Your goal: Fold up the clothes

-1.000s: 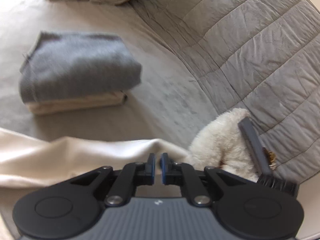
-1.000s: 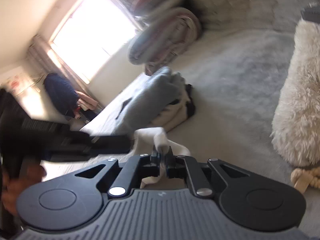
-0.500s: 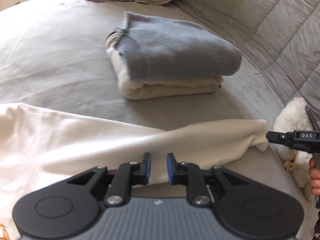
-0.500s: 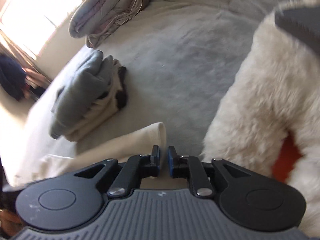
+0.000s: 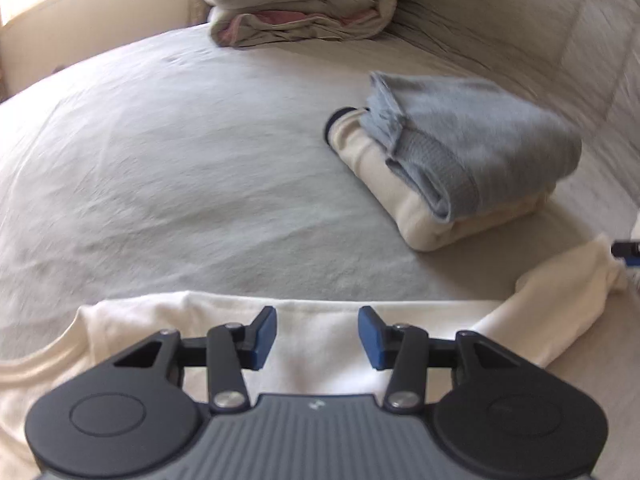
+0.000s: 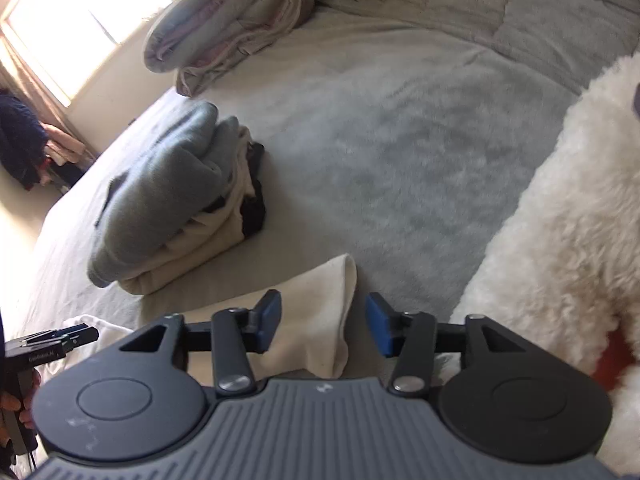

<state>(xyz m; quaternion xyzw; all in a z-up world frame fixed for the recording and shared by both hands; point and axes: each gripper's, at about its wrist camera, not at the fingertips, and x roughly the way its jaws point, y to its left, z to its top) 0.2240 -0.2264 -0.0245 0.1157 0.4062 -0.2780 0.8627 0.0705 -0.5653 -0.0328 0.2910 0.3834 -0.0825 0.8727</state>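
Observation:
A cream garment [image 5: 320,344] lies flat on the grey bed at the near edge, one sleeve [image 5: 568,280] stretched to the right. My left gripper [image 5: 317,336] is open and empty just above the garment's body. My right gripper [image 6: 323,328] is open and empty over the sleeve's end [image 6: 320,304], which lies flat on the bed. A stack of folded clothes, grey on top of cream [image 5: 472,160], sits beyond the garment; it also shows in the right wrist view [image 6: 168,200].
A rolled duvet [image 5: 300,0] lies at the far end of the bed [image 5: 180,140]. A white fluffy toy [image 6: 560,220] is close on the right of my right gripper. The quilted headboard [image 6: 540,20] runs along the right side.
Both grippers have opened and let go of the cream garment, which now lies on the bed. The left gripper has swung so the folded stack sits further right.

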